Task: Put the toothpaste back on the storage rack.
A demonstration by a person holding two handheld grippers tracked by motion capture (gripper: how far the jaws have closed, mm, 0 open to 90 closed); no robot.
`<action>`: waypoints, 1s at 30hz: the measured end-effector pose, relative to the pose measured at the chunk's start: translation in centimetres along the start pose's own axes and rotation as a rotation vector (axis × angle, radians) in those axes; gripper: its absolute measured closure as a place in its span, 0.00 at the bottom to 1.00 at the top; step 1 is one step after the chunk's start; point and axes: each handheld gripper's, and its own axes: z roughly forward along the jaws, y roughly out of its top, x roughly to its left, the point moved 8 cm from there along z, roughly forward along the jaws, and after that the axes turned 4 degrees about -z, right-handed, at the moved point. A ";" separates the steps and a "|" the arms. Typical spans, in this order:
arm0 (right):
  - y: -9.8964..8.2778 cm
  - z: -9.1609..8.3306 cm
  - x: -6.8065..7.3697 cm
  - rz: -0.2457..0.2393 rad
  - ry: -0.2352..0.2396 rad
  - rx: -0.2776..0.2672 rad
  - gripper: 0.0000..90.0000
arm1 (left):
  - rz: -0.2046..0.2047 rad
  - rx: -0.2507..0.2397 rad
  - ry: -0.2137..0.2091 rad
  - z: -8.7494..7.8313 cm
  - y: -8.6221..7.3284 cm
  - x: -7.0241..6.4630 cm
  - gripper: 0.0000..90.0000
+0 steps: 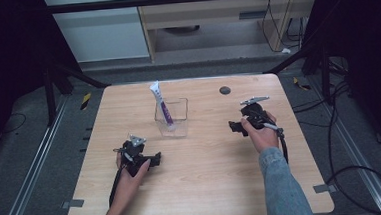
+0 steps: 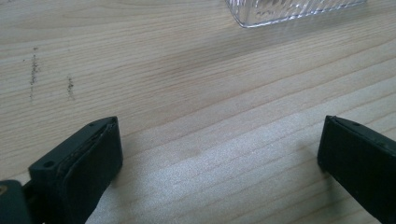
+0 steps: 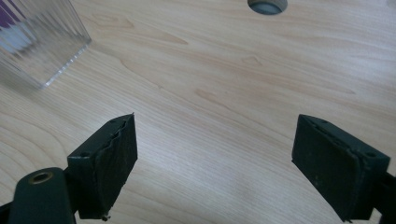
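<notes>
1. The wooden table (image 1: 203, 187) carries everything; a small dark round hole (image 1: 224, 90) sits near its far edge, toward the far right corner.
2. The clear ribbed container (image 1: 173, 119) stands a little left of the table's middle, nearer the far edge than the near one.
3. The left gripper (image 1: 154, 160) rests low near the left side of the table, toward the near edge. In the left gripper view its jaws stand wide apart over bare wood, with nothing between them.
4. The right gripper (image 1: 235, 127) hangs to the right of the container, well apart from it. Its jaws also stand wide, with nothing held.
5. The white and purple tube (image 1: 161, 105) stands tilted inside the container, its flat crimped end sticking up past the rim.
6. Judging by this, the tube is already placed and both claws are free; little seems left but to draw back.
7. No writing on the tube can be read; it is too small.
</notes>
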 end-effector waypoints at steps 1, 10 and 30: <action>-0.2 0.1 -0.2 0.001 -0.001 -0.002 0.16 | 0.000 0.000 0.000 0.0 0.0 0.0 0.00; -1.9 0.8 -1.1 0.007 -0.014 0.001 0.19 | -0.001 -0.001 0.000 0.0 0.0 0.0 0.00; -3.9 3.1 -4.0 0.078 -0.032 -0.015 0.18 | 0.001 0.000 -0.001 0.0 0.0 -0.1 0.00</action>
